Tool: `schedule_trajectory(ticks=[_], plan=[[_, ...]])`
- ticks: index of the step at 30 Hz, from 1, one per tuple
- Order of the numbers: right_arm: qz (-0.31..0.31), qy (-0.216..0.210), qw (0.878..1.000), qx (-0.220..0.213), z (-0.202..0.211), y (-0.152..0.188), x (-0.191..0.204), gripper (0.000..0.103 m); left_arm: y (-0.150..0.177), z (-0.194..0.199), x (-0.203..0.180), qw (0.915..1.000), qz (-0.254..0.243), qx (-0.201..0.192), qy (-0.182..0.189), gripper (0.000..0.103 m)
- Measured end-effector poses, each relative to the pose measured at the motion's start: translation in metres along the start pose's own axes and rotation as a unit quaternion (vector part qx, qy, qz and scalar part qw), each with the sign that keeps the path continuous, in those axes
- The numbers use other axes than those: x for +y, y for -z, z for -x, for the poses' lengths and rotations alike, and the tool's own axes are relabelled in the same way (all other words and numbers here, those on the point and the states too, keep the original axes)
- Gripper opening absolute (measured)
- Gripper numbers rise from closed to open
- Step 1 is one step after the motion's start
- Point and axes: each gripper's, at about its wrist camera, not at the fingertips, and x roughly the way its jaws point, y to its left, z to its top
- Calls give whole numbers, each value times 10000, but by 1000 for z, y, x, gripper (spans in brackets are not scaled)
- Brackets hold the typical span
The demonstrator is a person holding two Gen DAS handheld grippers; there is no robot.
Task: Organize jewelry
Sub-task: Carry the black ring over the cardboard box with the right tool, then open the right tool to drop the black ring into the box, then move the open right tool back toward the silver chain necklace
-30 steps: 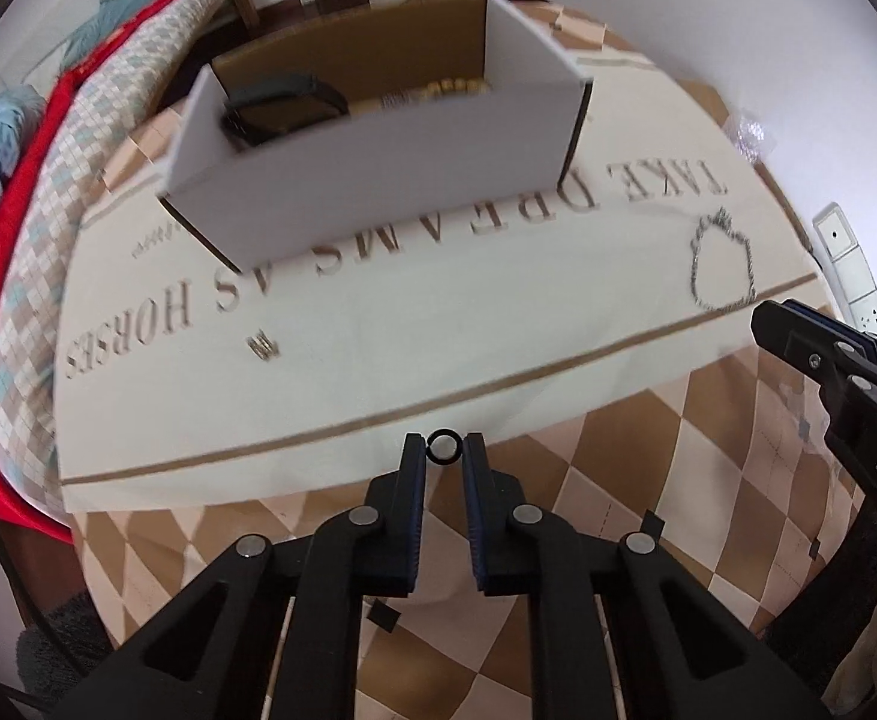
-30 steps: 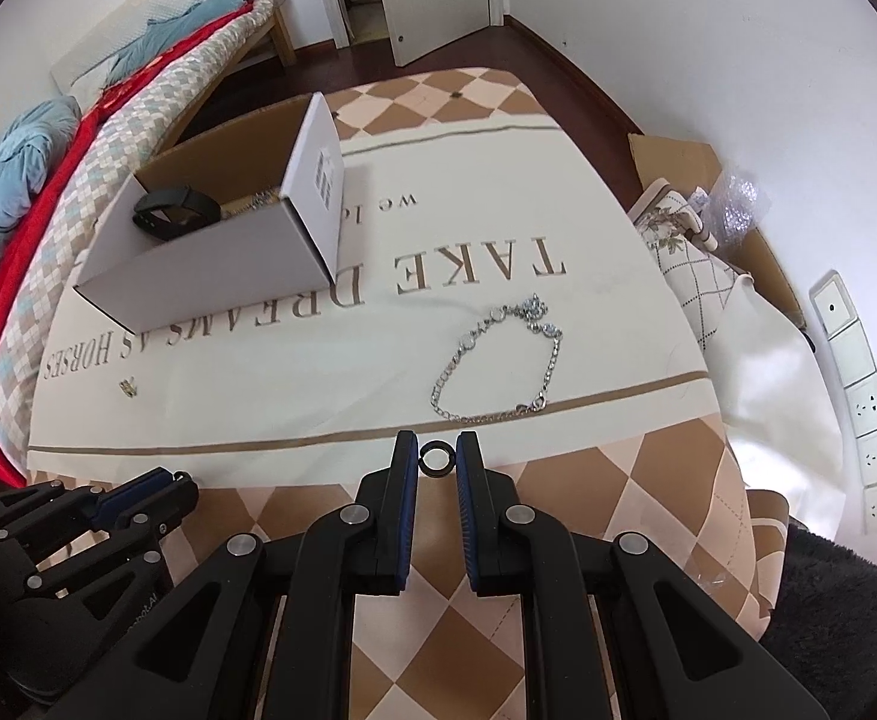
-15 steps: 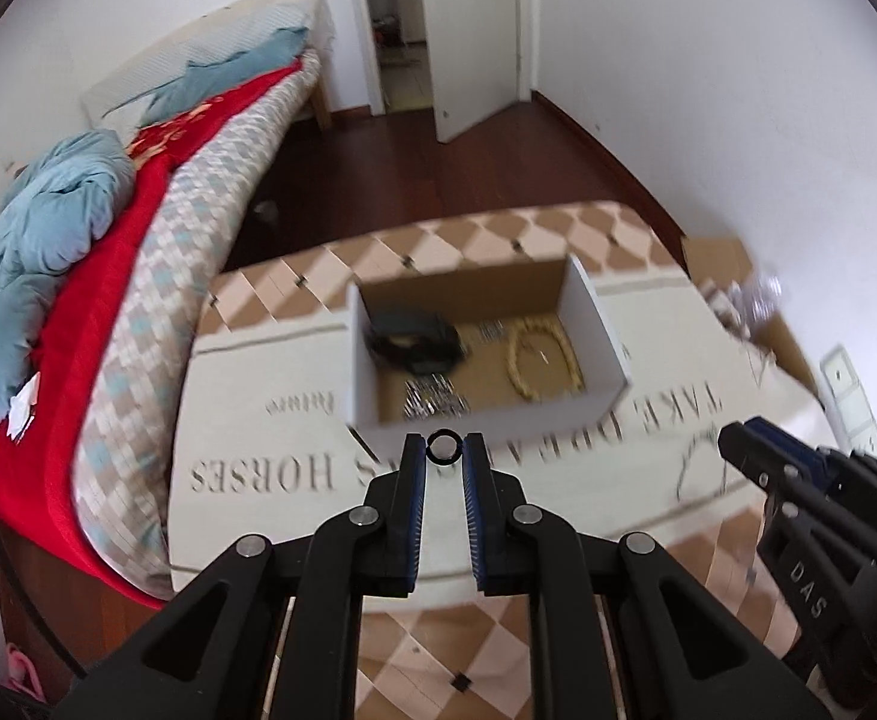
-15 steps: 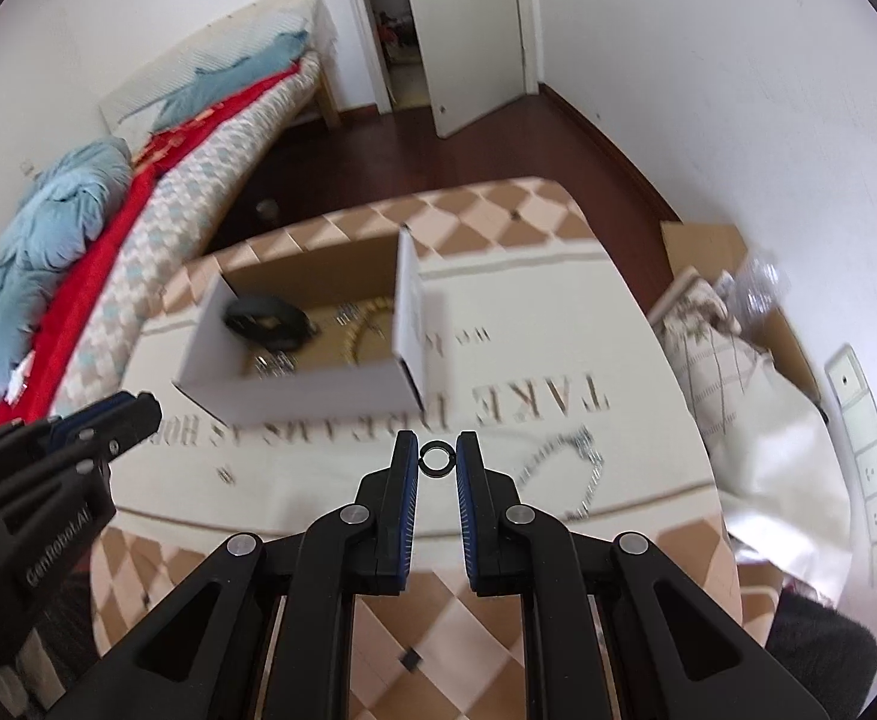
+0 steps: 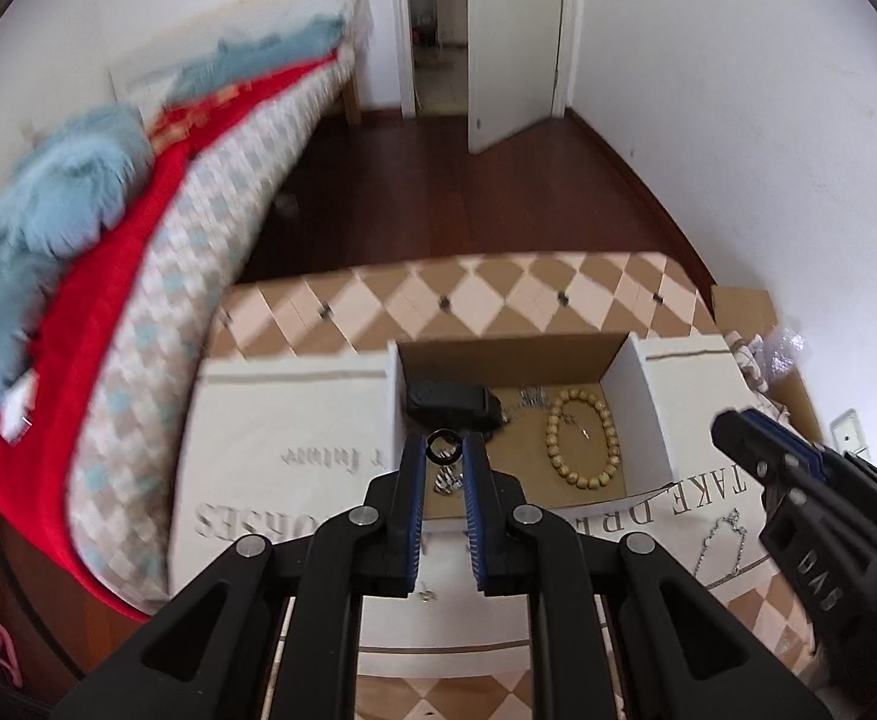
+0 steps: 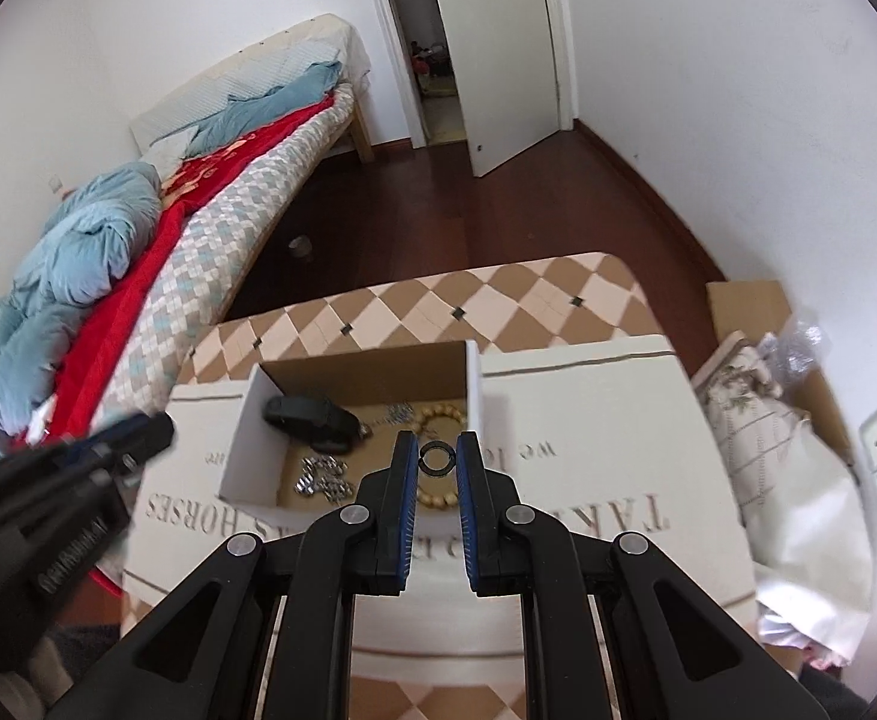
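An open cardboard box (image 5: 648, 396) (image 6: 240, 450) sits on the cream cloth. It holds a black wristband (image 5: 450, 402) (image 6: 309, 417), a wooden bead bracelet (image 5: 582, 438) (image 6: 438, 414) and small silver pieces (image 6: 321, 477). A silver chain bracelet (image 5: 723, 546) lies on the cloth right of the box. A tiny silver piece (image 5: 426, 595) lies near the cloth's front. My left gripper (image 5: 444, 450) and right gripper (image 6: 435, 459) hover high above the table, jaws close together with nothing between them. Each shows at the edge of the other's view.
The cream cloth (image 5: 294, 420) with printed words covers a checkered table (image 6: 498, 294). A bed (image 6: 108, 252) with red and blue bedding stands at the left. Bags and cardboard (image 6: 762, 420) lie at the right by the wall. A door (image 6: 498, 48) stands open at the back.
Both grippers have risen and pulled back from the table over the last second, so the box interior now shows from above. Their jaws have not changed.
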Motion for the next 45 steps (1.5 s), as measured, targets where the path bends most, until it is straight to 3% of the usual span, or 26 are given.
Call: schedule_trajectory(ticks=[8, 12, 13, 14, 16, 18, 20, 21, 22, 23, 26, 29, 34, 45], plan=[[-237, -491, 9949, 848, -64, -23, -12, 14, -9, -49, 9, 9969, 238, 653, 378, 10], [-402, -565, 9908, 1163, -83, -27, -16, 15, -19, -56, 11, 9951, 330, 775, 516, 18], [-418, -570, 9903, 1192, -85, -29, -17, 22, -23, -56, 11, 9953, 332, 769, 491, 26], [-440, -604, 9897, 1217, -86, -29, -17, 38, -26, -55, 12, 9956, 339, 745, 449, 31], [-491, -571, 9893, 1247, -85, -29, -19, 54, -31, -50, 14, 9968, 331, 620, 386, 61], [-517, -575, 9892, 1241, -82, -30, -21, 54, -34, -44, 18, 9975, 369, 526, 307, 72], [-524, -488, 9902, 1198, -77, -30, -22, 54, -36, -42, 22, 9980, 355, 491, 180, 75], [-486, -382, 9911, 1178, -74, -31, -23, 55, -36, -41, 24, 9982, 325, 489, 83, 83], [-392, -177, 9924, 1149, -70, -31, -22, 60, -36, -41, 26, 9984, 261, 499, -25, 94], [-307, -21, 9935, 1092, -67, -32, -20, 66, -35, -40, 28, 9984, 224, 499, -151, 96], [38, 576, 9930, 1026, -60, -30, -12, 89, -29, -40, 37, 9974, 211, 533, -426, 97], [320, 974, 9893, 1041, -57, -22, -6, 103, -23, -35, 43, 9967, 230, 468, -627, 101], [601, 1215, 9848, 1089, -52, -10, 7, 103, -16, -24, 44, 9964, 175, 363, -752, 102], [622, 1214, 9876, 774, -6, -5, 24, 103, -8, 21, 42, 9971, 164, 57, -744, 102]])
